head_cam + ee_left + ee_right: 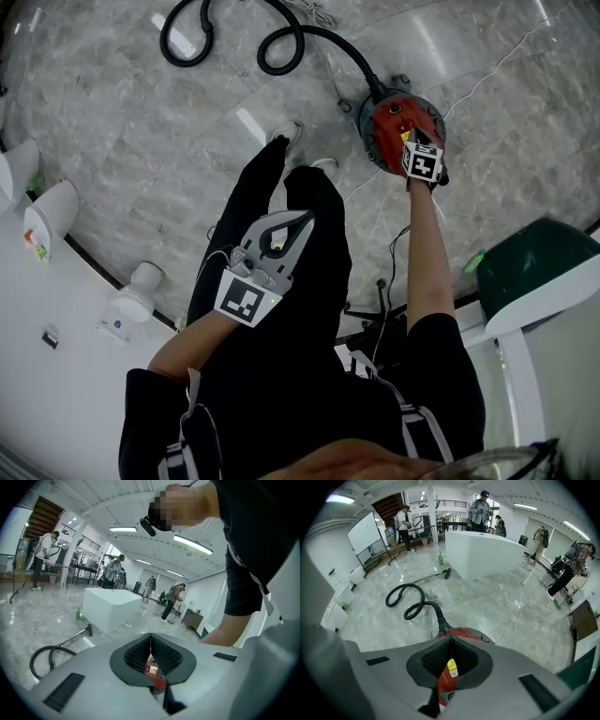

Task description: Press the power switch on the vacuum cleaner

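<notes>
Reaching down, the right tongs [451, 639] hang closed over the vacuum cleaner [389, 122].

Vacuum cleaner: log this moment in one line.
right gripper: shut, over vacuum cleaner, contact unclear | left gripper: shut, empty, away from it | press: unconfirmed

Long white ceiling strip lights [192, 545] throw bright, even light from overhead, so shadows stay faint. The polished grey marble floor [122, 150] carries a soft sheen and pale streaks of glare. The head view is dimmer and cooler. Both gripper views bulge strongly, bending straight lines, and their corners are black. Close up, the grey shells of the left gripper [151, 637] and right gripper [451, 639] look soft.
</notes>
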A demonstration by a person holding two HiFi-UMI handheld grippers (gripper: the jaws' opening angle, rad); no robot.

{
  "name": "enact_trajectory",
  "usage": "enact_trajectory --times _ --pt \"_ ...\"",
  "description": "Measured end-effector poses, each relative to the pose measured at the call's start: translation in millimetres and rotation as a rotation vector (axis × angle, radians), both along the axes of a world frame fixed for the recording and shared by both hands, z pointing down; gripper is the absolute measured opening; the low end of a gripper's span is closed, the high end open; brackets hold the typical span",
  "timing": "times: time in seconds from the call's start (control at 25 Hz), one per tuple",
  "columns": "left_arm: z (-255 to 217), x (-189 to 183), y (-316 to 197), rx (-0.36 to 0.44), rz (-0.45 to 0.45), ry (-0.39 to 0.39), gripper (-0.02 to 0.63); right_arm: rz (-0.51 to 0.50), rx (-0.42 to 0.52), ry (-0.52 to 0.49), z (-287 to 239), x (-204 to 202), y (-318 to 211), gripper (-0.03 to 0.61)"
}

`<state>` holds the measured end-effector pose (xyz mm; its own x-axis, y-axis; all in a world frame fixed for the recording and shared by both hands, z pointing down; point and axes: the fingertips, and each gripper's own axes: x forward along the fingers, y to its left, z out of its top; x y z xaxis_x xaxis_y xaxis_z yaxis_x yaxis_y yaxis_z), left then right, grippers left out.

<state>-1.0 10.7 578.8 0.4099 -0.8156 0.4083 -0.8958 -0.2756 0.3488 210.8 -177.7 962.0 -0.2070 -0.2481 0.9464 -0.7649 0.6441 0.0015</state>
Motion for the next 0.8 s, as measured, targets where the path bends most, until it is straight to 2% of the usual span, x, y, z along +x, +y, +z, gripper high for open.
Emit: enact_trajectory --times 0.36,0.68,0.8 --pt "14 25 -7 0.015 0.002 -0.010 0.018 -0.041 -0.023 0.025 32 14 2 0.017" --pt "34 32 0 -0.046 -0.041 0.009 0.018 -0.099 -0.049 0.043 58 15 5 0.017" --pt "28 40 -3 -0.018 -0.026 0.002 0.018 -0.123 -0.058 0.066 64 17 1 0.017"
